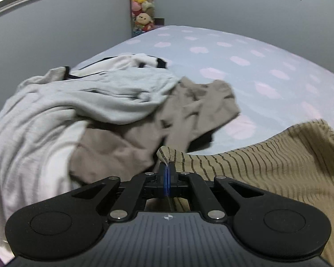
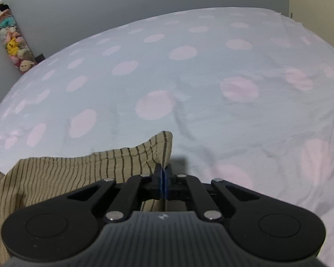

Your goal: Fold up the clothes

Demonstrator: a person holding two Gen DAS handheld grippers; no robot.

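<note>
A tan garment with thin dark stripes hangs between both grippers above the bed. My left gripper is shut on one of its corners, and the cloth runs off to the right. In the right wrist view the same striped garment spreads to the left, with my right gripper shut on another corner that sticks up past the fingertips. A heap of other clothes lies ahead of the left gripper: a pale grey top, a taupe piece and a white one with black trim.
The bed sheet is light blue with pink spots and stretches wide ahead of the right gripper. A tall clear tube of plush toys stands in the corner by the grey wall. A cream door or cabinet shows at the far right.
</note>
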